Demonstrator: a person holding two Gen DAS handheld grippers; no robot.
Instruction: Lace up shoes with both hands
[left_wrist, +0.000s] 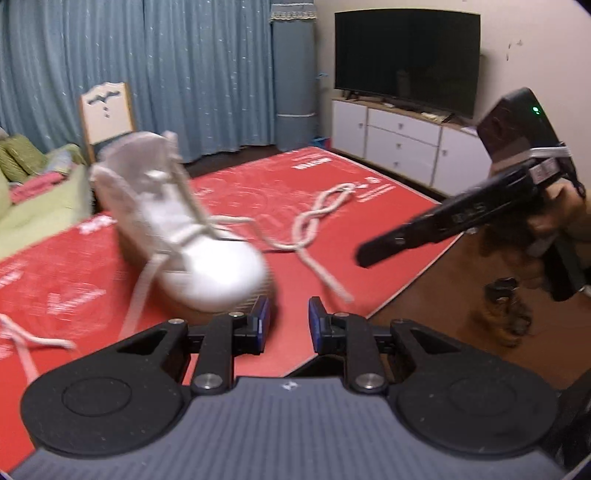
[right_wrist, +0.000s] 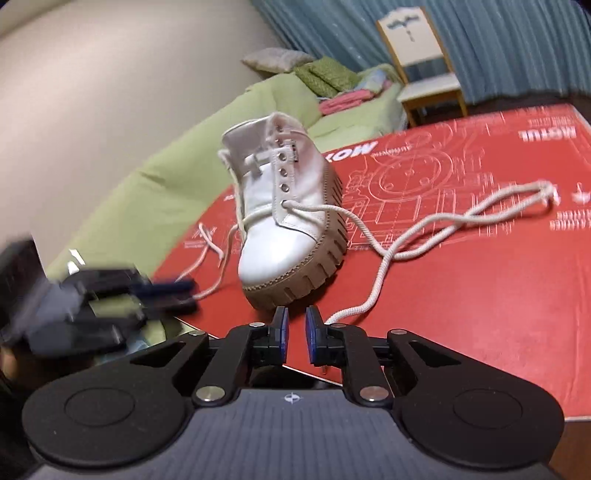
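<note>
Nearest the lens in the left wrist view, the left gripper (left_wrist: 284, 317) is seen with its blue pads parted and nothing between them; only red surface shows in the gap. Just ahead of it and slightly to its left stands the white shoe (left_wrist: 192, 236), toe towards the fingertips, on the red mat (left_wrist: 388, 229). In the right wrist view the right gripper (right_wrist: 296, 332) is likewise shown with a narrow gap between its pads, and no lace is caught there. The shoe (right_wrist: 291, 221) is placed directly ahead of it, its ridged sole close to the fingertips.

The lace is threaded only through the lowest eyelets; the upper eyelets (right_wrist: 282, 173) are left empty. One free lace end (right_wrist: 373, 291) runs out to the right of the right gripper, looped loosely across the mat, with its tip lying just beside the right-hand pad. The other lace end (left_wrist: 147, 284) trails off to the left of the left gripper.

The step in hand is judged to be the start of lacing: both grippers are brought up to the shoe empty. For the next move, each lace end would need to be pinched near its tip, so that it can be steered through the next open eyelet while the shoe is kept from sliding.
</note>
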